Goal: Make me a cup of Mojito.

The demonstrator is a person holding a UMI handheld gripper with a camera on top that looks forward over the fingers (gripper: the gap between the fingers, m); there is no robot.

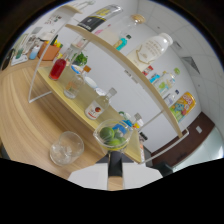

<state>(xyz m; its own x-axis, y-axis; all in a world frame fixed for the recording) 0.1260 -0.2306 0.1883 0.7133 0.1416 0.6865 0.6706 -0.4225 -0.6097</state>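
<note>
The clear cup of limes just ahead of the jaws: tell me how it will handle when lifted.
The clear cup looks thin-walled, so it would probably flex under a hard squeeze. The limes inside likely make it top-heavy, and being round they may shift if it tilts. Its smooth wall could be slippery.

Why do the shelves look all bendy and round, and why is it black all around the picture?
In the gripper view, the wide-angle lens curves the straight wooden shelves and tilts the whole scene. The black ring is the lens edge. Far bottles look soft and small, and the clear cup of limes just ahead of the hand-held gripper shows sharpest. Light is even, with little shadow.
</note>
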